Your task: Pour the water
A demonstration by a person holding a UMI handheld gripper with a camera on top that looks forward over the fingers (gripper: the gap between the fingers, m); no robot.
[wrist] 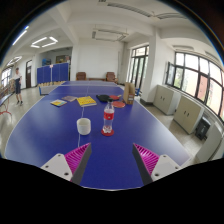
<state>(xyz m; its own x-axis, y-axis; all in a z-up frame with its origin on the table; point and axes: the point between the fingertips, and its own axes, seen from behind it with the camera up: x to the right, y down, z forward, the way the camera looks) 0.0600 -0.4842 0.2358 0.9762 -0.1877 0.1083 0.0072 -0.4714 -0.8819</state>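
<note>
A clear plastic water bottle (pixel 108 117) with a red label and red cap stands upright on the blue table (pixel 60 135), ahead of the fingers. A white cup (pixel 84 125) stands just to its left, close beside it. My gripper (pixel 111 158) is open and empty, its pink pads (pixel 76 158) spread wide, well short of both bottle and cup. Nothing is between the fingers.
Farther back on the table lie a yellow book (pixel 87 101), a pale sheet (pixel 58 103), a dark item (pixel 104 97) and red things (pixel 118 103). A person (pixel 16 88) stands at the far left. Cabinets (pixel 185 112) line the windowed right wall.
</note>
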